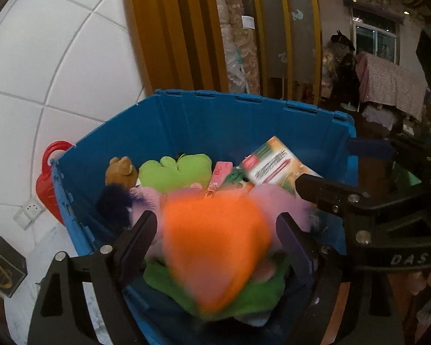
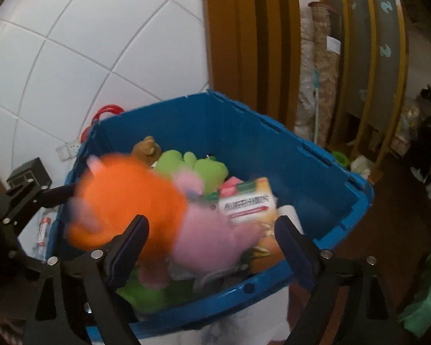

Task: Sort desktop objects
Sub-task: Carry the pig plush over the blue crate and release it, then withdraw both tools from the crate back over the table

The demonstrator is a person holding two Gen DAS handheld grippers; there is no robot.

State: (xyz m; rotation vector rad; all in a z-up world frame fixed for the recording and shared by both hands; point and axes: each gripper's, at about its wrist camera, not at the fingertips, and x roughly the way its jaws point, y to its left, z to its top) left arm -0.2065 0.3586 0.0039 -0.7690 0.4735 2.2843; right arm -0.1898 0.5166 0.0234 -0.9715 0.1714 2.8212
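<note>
Orange and pink plush, blurred in both views, is the item we record first: a soft toy with an orange body and pink limbs [image 1: 215, 247] sits over the open blue plastic storage crate [image 1: 244, 120]. In the left wrist view it lies between the left gripper [image 1: 215, 233] fingers, which stand spread; we cannot tell whether the pads touch the plush. In the right wrist view the same toy [image 2: 135, 207] appears above the crate's contents, with the right gripper [image 2: 212, 241] fingers wide apart and nothing clasped between them.

Inside the crate we note:
- a small brown plush bear [image 1: 122, 171] against the far left wall;
- a bright green plush cushion [image 1: 175, 172] just beside the bear;
- a printed cardboard box with red and green markings [image 1: 273, 164], tilted against the right wall;
- a pink printed packet [image 1: 219, 175] between the green cushion and the box;
- a green fabric item [image 1: 252, 296] low at the near side, under the orange toy.

A red plastic case with a handle [image 1: 50, 178] stands outside the crate, touching its left wall, in front of a white tiled wall [image 1: 57, 57]. A wall socket [image 1: 30, 210] sits just below the red case.
</note>
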